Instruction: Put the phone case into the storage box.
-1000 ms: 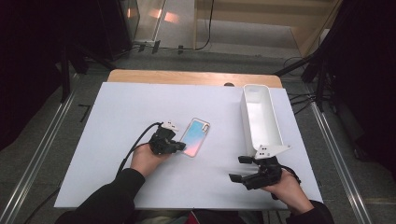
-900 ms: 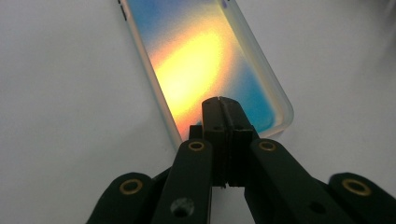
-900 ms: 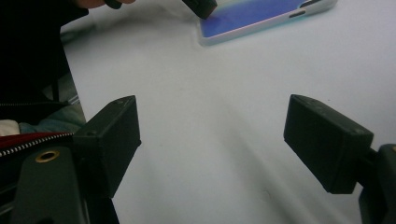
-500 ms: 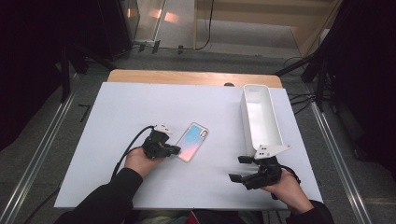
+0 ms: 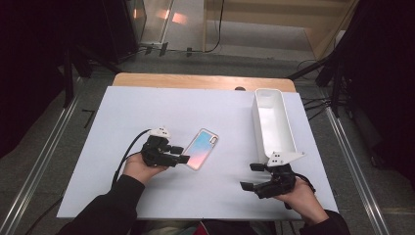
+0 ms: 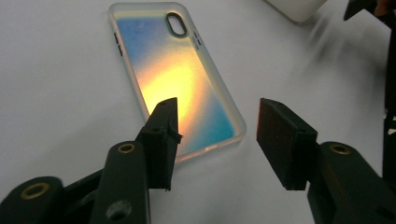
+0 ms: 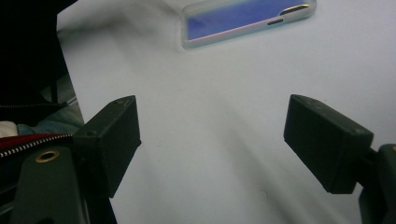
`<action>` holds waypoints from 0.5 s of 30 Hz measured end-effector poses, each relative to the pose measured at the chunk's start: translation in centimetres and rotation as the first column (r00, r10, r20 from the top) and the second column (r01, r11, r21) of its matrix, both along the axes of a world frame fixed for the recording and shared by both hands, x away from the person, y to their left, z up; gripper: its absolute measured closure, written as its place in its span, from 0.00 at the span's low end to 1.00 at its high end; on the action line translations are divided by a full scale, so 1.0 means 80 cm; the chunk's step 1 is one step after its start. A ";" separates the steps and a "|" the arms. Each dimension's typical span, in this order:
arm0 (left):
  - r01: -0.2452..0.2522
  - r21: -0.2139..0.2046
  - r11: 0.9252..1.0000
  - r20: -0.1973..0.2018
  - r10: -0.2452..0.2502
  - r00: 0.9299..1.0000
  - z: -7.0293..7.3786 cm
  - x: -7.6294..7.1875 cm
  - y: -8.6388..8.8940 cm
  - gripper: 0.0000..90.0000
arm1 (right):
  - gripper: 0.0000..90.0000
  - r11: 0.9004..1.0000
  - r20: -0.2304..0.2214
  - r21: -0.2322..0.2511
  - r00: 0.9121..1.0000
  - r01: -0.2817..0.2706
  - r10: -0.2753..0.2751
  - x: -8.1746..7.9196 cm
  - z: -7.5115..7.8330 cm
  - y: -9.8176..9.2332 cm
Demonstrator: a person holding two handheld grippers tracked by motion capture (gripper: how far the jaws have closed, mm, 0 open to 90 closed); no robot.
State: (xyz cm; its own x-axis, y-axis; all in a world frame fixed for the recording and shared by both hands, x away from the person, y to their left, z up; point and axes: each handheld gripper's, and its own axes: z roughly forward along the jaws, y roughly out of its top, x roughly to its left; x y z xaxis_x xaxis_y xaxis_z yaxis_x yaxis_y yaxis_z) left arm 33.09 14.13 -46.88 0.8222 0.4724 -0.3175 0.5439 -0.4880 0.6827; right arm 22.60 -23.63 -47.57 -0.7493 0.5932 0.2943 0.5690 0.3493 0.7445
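The left tongs (image 5: 182,154) have just been opening; a second ago they were clamped on the near end of the phone case (image 5: 200,148), and now their pads stand apart with nothing pressed between them. They have drawn back slightly from the case, which now lies free on the tabletop (image 5: 147,107).

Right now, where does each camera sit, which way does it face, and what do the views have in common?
High view: fixed above the person's side, looking forward and down on the white table; both forearms, the left gripper, the right gripper and the white bin show.
Left gripper view: rides the left gripper, looking along its jaws, just opened, nothing between them, at the phone case.
Right gripper view: rides the right gripper, looking low across the table between open jaws.
Shared: all three show the phone case.
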 end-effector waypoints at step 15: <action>-0.002 -0.070 0.998 -0.016 0.001 1.000 0.013 -0.026 0.038 0.43 | 0.19 1.000 0.002 -0.004 1.000 0.003 -0.003 0.000 0.000 0.000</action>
